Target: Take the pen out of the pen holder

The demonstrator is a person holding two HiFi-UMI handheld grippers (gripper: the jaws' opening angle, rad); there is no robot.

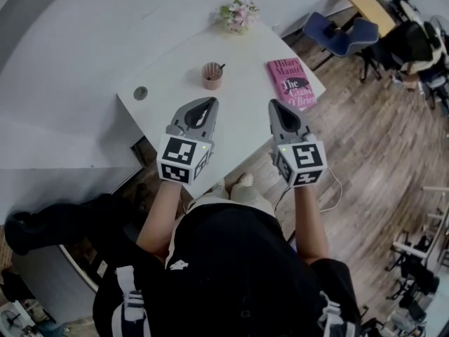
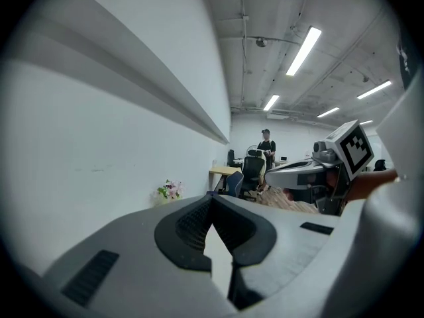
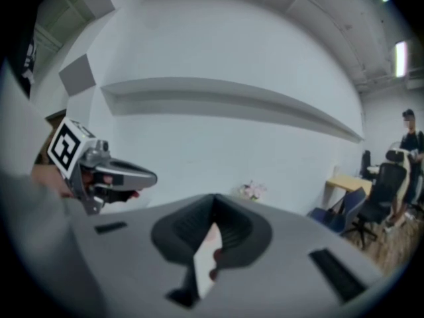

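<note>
A brown pen holder (image 1: 212, 76) stands on the white table (image 1: 242, 111), with a dark pen (image 1: 221, 67) leaning out of its right side. My left gripper (image 1: 210, 102) hovers over the table just short of the holder, jaws closed with nothing in them. My right gripper (image 1: 274, 104) is level with it further right, also shut and empty. In the left gripper view the jaws (image 2: 212, 199) meet at the tip and hide the holder. The right gripper view shows its closed jaws (image 3: 213, 198) the same way.
A pink book (image 1: 292, 83) lies on the table's right side and a small flower bunch (image 1: 238, 14) stands at the far edge. A round cable hole (image 1: 140, 93) is at the left. Blue chairs (image 1: 338, 34) and a person (image 2: 265, 148) are beyond.
</note>
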